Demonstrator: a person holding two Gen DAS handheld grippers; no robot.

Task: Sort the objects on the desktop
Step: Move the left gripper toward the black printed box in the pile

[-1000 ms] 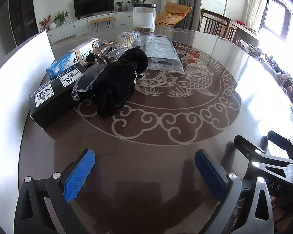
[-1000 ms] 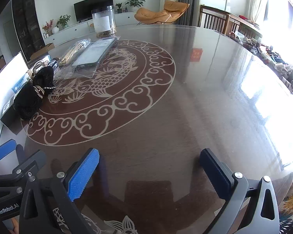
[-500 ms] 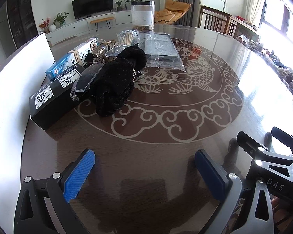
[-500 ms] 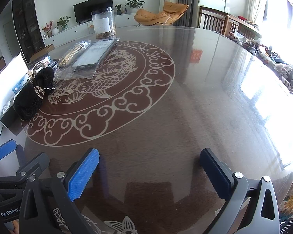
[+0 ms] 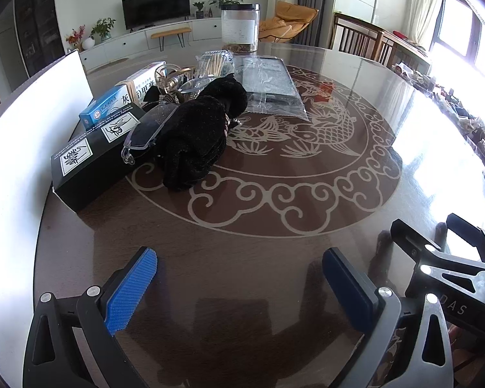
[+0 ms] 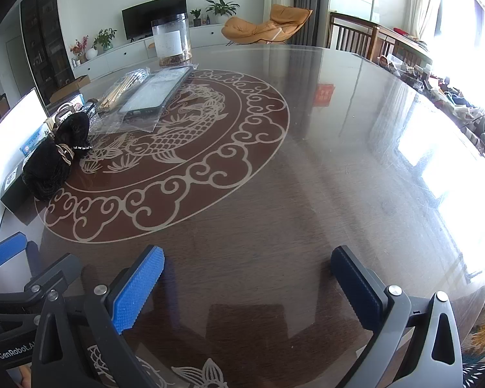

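With my left gripper and right gripper both wide open and empty, I'd pinch the soft, light black cloth, left of centre, at its bunched middle.

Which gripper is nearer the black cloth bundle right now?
Left. The left gripper faces the black cloth bundle, just ahead. The right gripper sits farther right, bundle far to its left.

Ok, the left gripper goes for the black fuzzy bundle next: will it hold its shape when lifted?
Probably not. The black fuzzy bundle looks like soft, slumped fabric, so it will likely sag and drape from the pads. It seems light. The clear case leaning against it may slide off the black box when it moves.
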